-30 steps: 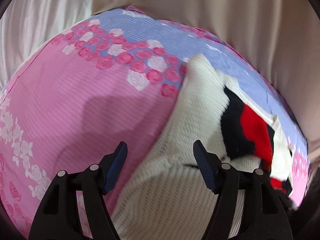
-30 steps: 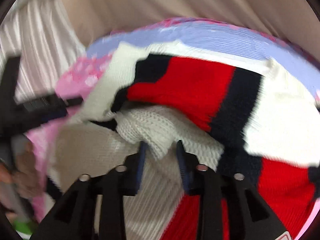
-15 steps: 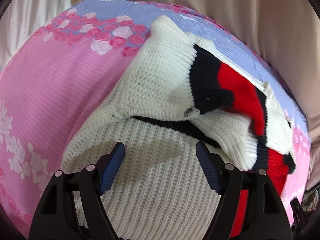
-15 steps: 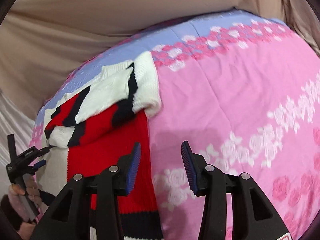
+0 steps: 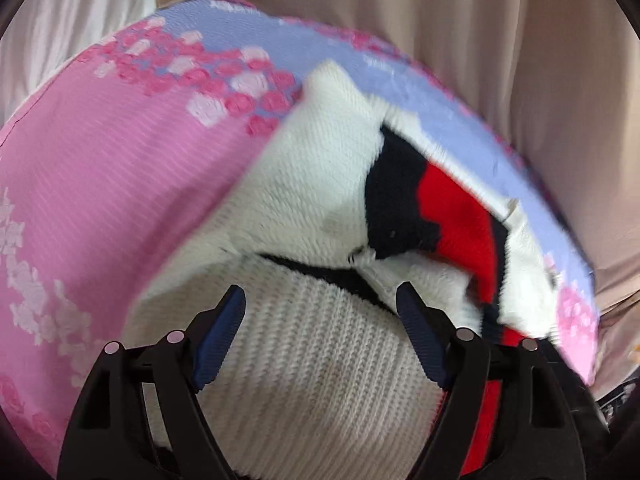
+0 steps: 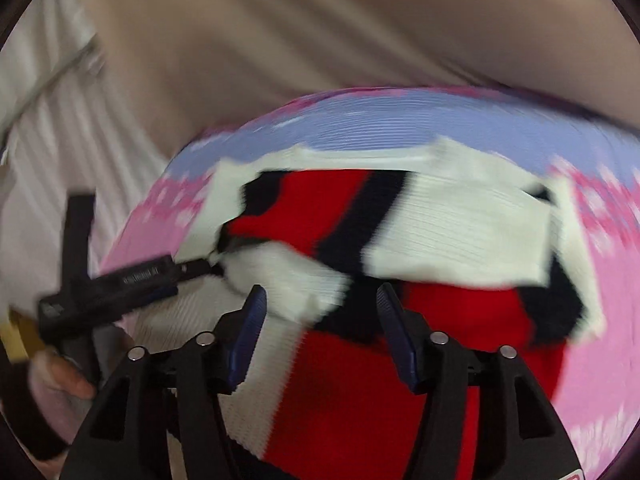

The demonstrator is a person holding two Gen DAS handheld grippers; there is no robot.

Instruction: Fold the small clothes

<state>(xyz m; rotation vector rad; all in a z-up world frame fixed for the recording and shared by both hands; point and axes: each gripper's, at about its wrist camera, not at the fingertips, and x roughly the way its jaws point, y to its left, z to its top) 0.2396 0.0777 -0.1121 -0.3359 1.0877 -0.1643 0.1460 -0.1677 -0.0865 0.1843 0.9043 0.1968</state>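
A small knit sweater [image 5: 320, 368] in white, red and black lies on the pink and lilac flowered bedspread [image 5: 100, 184]. Its sleeves are folded in over the body. My left gripper [image 5: 320, 316] is open, its jaws wide apart just above the white ribbed part. My right gripper [image 6: 320, 316] is open over the red and white body of the sweater [image 6: 340, 400], holding nothing. The left gripper [image 6: 120, 280] also shows at the left of the right wrist view, held by a hand. Both views are motion-blurred.
Beige curtain fabric [image 5: 440, 40] hangs behind the bed. White pleated fabric [image 6: 48, 128] is at the left. The bedspread's far edge curves across behind the sweater [image 6: 400, 120].
My right gripper swung from over the bare pink bedspread back left over the sweater, jaws wider open. My left gripper stayed open over the white ribbed part, shifting slightly.
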